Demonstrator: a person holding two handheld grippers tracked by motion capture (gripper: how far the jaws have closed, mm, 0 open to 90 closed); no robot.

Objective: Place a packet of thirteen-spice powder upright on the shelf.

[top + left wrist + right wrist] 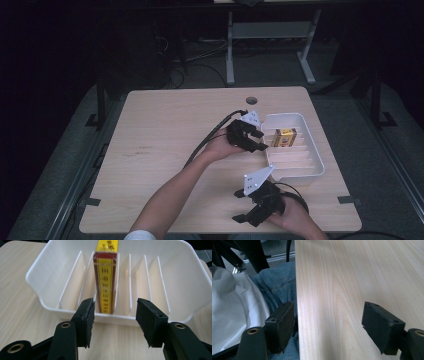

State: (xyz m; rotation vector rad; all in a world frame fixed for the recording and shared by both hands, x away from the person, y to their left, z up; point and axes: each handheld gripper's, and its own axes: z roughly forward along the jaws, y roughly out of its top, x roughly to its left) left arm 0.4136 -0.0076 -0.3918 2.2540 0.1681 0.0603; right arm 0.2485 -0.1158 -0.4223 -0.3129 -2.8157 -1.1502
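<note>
My left gripper (115, 322), jaws released, faces the yellow box (105, 280) standing on edge in a tray (45, 277) slot straight ahead, slightly left of centre; my right gripper (329, 327), also released, idles at the bench (362, 277) edge.

A light wooden table (165, 145) carries a white slotted tray (311, 134) near its right edge, and a yellow and red box (285, 137) stands in one of the tray's slots. The left gripper (258, 140), jaws apart, sits just beside the tray's left wall, pointing at the box. The right gripper (240, 206) rests near the table's front edge, well apart from the tray, jaws spread and facing left.
</note>
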